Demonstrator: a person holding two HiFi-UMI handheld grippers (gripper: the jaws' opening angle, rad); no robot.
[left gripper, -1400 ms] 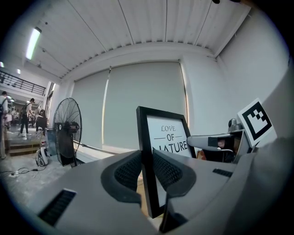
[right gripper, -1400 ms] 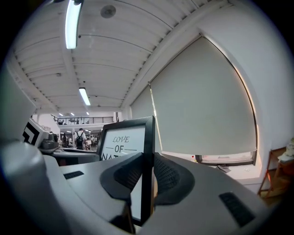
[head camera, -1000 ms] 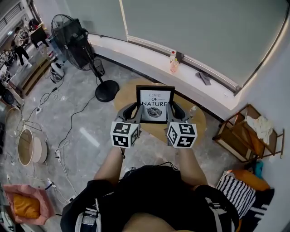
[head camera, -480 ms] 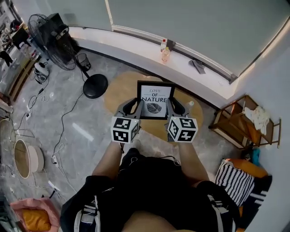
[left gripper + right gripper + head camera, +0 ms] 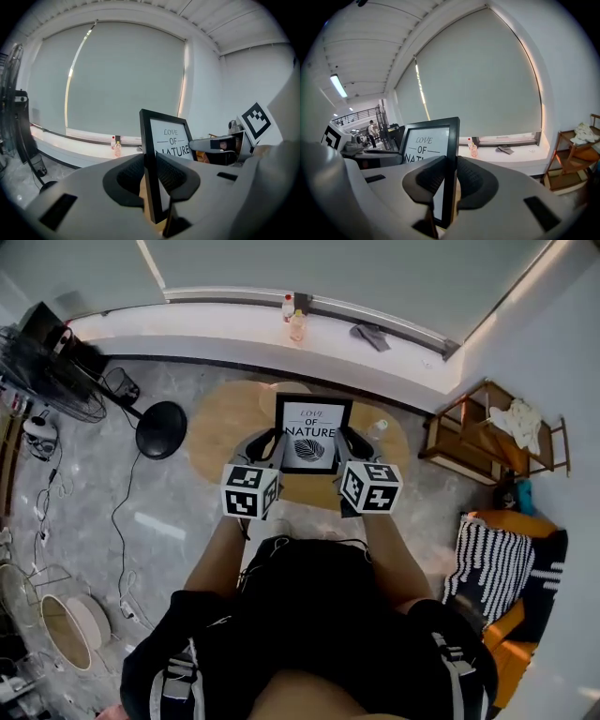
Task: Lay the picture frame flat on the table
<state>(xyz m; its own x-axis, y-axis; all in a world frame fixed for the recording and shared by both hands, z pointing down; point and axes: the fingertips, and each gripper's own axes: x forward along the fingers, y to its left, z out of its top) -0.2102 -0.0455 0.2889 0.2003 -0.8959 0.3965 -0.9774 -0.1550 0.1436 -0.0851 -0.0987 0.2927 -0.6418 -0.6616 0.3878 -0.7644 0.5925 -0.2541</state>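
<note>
Left gripper (image 5: 264, 442) has its two grey jaws clamped on the left edge of the black-framed picture with the white "LOVE OF NATURE" print (image 5: 312, 432). In the left gripper view the dark ribbed pads (image 5: 133, 176) sit right against that edge, one on each side. Right gripper (image 5: 352, 440) is doing the same thing on the frame's right edge, with the pads (image 5: 472, 177) pressed on the black moulding. So both grippers are closed on the frame, which hangs between them.

The frame stands upright, print facing the person, with a leaf drawing under the words. It sits over the middle of the oval light-wood table (image 5: 216, 423). Can't tell from any view whether its bottom edge is touching the tabletop or just above it.

Further out, a small clear bottle (image 5: 379, 428) stands on the table just right of the frame. A black pedestal fan (image 5: 157, 428) is on the floor to the left, a wooden shelf rack (image 5: 487, 432) to the right, and a pinkish bottle (image 5: 297, 326) stands on the white window ledge.
</note>
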